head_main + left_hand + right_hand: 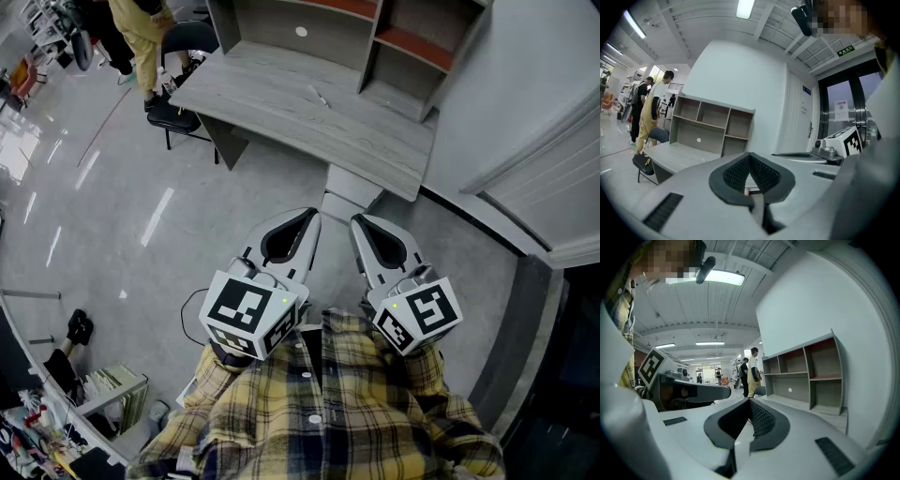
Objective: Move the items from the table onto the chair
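Items — one thin stick (320, 97) on the bench (272, 89) — sat well ahead; left gripper (307, 217) and right gripper (360, 223) had jaws closed, empty, so I'd step closer first.

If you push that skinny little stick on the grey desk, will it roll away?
Probably, if it's round: the stick looks thin and straight, like a pen, though it's too small to be sure. It likely weighs very little, being so slim. Lying flat on the smooth desk, it may slide or spin when nudged.
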A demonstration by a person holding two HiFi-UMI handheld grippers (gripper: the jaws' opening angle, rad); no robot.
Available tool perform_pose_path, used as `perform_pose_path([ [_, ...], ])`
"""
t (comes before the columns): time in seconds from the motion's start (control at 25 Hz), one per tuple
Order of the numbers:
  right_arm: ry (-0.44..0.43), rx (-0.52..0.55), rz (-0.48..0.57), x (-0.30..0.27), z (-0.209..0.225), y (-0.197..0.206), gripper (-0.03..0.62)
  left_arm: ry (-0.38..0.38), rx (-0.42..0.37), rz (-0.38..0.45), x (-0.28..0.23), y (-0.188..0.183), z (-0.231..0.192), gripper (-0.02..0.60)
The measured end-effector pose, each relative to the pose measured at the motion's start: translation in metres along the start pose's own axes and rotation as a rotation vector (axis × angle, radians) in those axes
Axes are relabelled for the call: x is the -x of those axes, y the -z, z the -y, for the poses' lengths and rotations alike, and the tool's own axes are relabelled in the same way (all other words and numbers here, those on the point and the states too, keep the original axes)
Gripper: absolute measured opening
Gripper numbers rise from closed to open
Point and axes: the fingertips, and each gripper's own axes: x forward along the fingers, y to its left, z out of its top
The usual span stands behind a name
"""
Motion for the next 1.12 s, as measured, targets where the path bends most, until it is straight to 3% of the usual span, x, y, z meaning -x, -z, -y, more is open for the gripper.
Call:
perform_pose_path([
  [0.56,0.057,-0.024,0.016,-0.057,-0.009,0.002,0.018,0.004,0.003,-0.006,0.01,-0.002,-0.073,0.005],
  [0.84,0.085,-0.067,-0.026,-0.076,-0.006,0.019,0.018,-0.041,0.042,-0.027,0.021,0.01,-0.111,0.005],
  [1.12,0.051,-0.085,-0.07,-0.127,0.011,0.029,0.018,-0.103,0.08,-0.04,0.009,0.014,-0.16,0.005],
])
